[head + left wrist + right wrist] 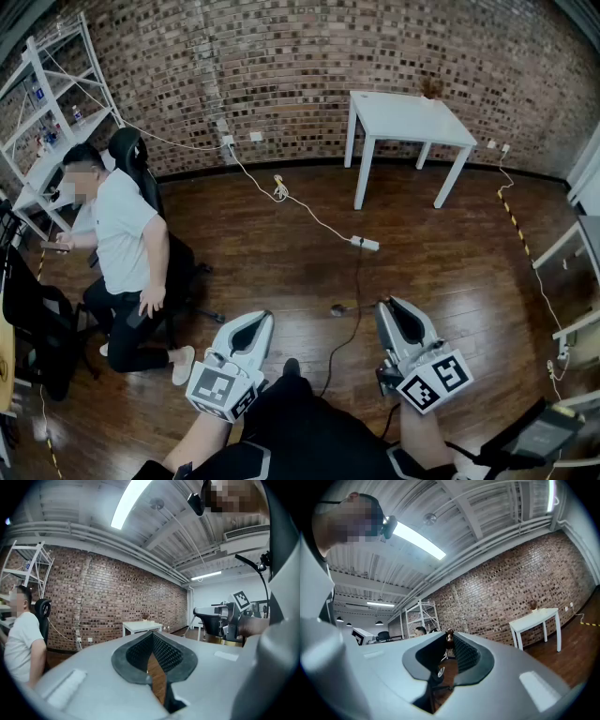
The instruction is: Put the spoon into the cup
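No spoon or cup shows in any view. In the head view both grippers are held close to the person's body and point forward over the dark wooden floor. The left gripper (261, 317) (151, 633) has its pads meeting at the tips with nothing between them. The right gripper (384, 305) (449, 638) has its jaws nearly together. A small brown knob (449, 634) shows at its tips, and I cannot tell whether it is pinched there or lies beyond. The left gripper view also shows the right gripper (197, 613) at the right.
A white table (412, 117) stands by the far brick wall. A person (117, 234) sits on a black chair at the left, beside a white shelf (47, 103). A cable and a power strip (364, 243) lie across the floor. White furniture (577, 244) is at the right edge.
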The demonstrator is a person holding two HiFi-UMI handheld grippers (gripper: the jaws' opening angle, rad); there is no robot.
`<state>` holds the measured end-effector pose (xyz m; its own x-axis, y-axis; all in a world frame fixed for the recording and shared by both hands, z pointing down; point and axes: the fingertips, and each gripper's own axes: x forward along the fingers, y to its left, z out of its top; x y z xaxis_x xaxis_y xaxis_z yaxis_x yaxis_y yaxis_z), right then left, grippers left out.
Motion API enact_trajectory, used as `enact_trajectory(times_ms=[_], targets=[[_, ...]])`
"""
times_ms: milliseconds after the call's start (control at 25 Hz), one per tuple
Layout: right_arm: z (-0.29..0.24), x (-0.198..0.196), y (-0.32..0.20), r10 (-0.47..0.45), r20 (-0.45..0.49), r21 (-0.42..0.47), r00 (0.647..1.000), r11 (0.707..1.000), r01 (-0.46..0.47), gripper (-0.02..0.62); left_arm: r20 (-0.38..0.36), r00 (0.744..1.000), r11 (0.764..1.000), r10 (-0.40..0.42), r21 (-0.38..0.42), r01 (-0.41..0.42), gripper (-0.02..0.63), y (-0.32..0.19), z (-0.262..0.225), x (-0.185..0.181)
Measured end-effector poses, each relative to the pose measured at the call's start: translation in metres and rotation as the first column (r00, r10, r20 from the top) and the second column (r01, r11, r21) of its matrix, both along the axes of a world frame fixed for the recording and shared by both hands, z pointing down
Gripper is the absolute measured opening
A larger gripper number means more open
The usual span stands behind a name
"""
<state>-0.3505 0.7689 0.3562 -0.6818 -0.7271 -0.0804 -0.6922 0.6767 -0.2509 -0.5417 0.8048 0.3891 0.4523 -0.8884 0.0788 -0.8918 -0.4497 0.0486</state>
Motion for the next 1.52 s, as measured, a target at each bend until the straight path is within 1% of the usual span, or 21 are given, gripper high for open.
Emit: enact_trajectory(times_ms=[160, 520, 800, 1000, 1320, 1400, 1520], targets=[[-0.002, -0.023, -0.032, 0.013, -0.009, -0.004, 1.0, 1.0, -0.013, 0.052, 0.014, 1.0, 1.0, 0.02, 0.007, -0.02, -0.006, -0.038, -0.002, -0.023], [-0.016, -0.069, -0.111, 0.077, -0.021, 0.005, 0.997, 0.997, -0.077, 0.052, -0.018, 0.995, 0.995, 0.098, 0.023, -0.097, -0.006, -0.129, -0.008, -0.071], [-0.015, -0.086, -0.154, 0.132, -0.036, -0.006, 0.991, 0.991, -0.132, 0.052, -0.033, 0.992, 0.993, 0.122, 0.002, -0.122, -0.006, -0.181, 0.006, -0.098], [-0.011, -0.084, -0.185, 0.148, -0.045, -0.017, 0.988, 0.989, -0.149, 0.052, -0.046, 0.989, 0.99, 0.141, -0.014, -0.142, -0.006, -0.213, 0.011, -0.094], [0.004, -0.06, -0.259, 0.145, -0.014, -0.039, 0.989, 0.989, -0.146, 0.052, -0.023, 0.993, 0.993, 0.115, -0.019, -0.116, -0.006, -0.286, 0.011, -0.077], [0.002, -0.052, -0.278, 0.136, -0.009, -0.039, 0.991, 0.99, -0.136, 0.052, -0.022, 0.994, 0.994, 0.109, -0.017, -0.11, -0.006, -0.306, 0.007, -0.067], [-0.009, -0.03, -0.31, 0.128, -0.003, -0.018, 0.992, 0.992, -0.128, 0.052, -0.005, 0.993, 0.993, 0.117, 0.0, -0.117, -0.006, -0.343, 0.0, -0.041]])
